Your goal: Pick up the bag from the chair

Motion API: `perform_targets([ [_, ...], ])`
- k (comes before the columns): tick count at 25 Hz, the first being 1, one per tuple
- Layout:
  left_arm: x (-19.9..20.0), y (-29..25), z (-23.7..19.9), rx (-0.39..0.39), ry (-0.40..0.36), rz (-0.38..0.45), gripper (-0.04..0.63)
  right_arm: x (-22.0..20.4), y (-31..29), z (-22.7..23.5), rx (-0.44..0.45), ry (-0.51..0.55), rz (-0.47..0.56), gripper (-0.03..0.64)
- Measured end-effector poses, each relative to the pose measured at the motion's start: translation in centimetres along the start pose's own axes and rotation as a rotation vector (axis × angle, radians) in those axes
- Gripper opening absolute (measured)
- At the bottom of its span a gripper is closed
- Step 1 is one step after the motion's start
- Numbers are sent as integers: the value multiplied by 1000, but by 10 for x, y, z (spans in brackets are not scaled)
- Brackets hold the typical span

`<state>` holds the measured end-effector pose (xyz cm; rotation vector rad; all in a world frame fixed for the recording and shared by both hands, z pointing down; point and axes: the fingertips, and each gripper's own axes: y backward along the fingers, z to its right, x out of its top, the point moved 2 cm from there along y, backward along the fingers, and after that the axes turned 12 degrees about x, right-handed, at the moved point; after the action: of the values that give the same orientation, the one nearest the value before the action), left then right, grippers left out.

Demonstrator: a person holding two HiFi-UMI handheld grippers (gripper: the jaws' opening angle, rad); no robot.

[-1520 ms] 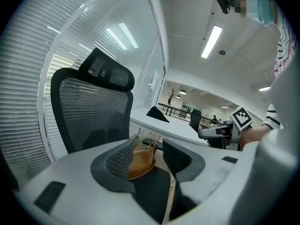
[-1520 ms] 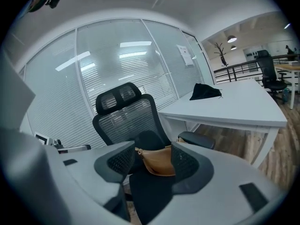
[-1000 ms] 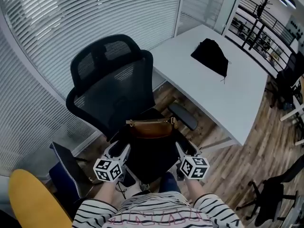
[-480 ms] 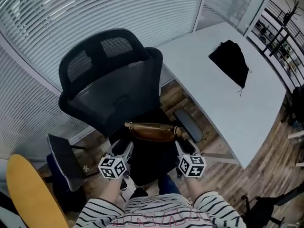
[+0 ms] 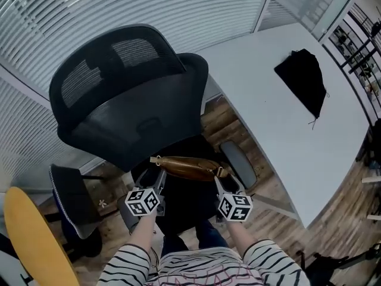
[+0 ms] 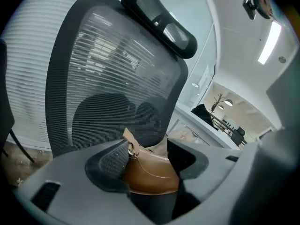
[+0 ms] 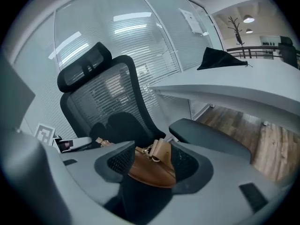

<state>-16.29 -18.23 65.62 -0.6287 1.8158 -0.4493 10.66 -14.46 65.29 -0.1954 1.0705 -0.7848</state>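
Both my grippers have their jaws apart, clamped on nothing. The left gripper [image 5: 158,179] brackets the 9 o'clock end of the bag [image 5: 187,167], and the right gripper [image 5: 219,182] brackets its 3 o'clock end. The bag lies across the seat of the chair [image 5: 128,94], close to the backrest. For a clean lift I'd close each pair on firm leather beside the strap rings, then raise both level together. The bag is tan, smooth and crescent-shaped, probably soft enough to sag.

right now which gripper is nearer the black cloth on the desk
Right: right gripper at the bag end facing the black cloth; left gripper at the bag's far end.
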Motion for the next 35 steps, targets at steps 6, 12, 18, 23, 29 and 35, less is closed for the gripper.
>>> perform_targets([
  [6,-3,-36,-10,20,28,-5,262,-5,-22,16,-25,0,-17,238],
  [12,-2,-63,-24,54,39,-12,273,-17,-42,20,-3,12,-76,250],
  [18,-8,-84,-15,-1,13,-52,273,-16,-52,25,36,0,-85,250],
  [23,-14,-85,-17,19,10,-78,126,-20,-52,30,52,-13,-109,202],
  [29,-16,-73,-11,28,4,-81,106,-18,-47,33,40,11,-146,166],
  [35,-17,-50,1,29,-33,-84,98,-17,-34,35,19,46,-158,138],
])
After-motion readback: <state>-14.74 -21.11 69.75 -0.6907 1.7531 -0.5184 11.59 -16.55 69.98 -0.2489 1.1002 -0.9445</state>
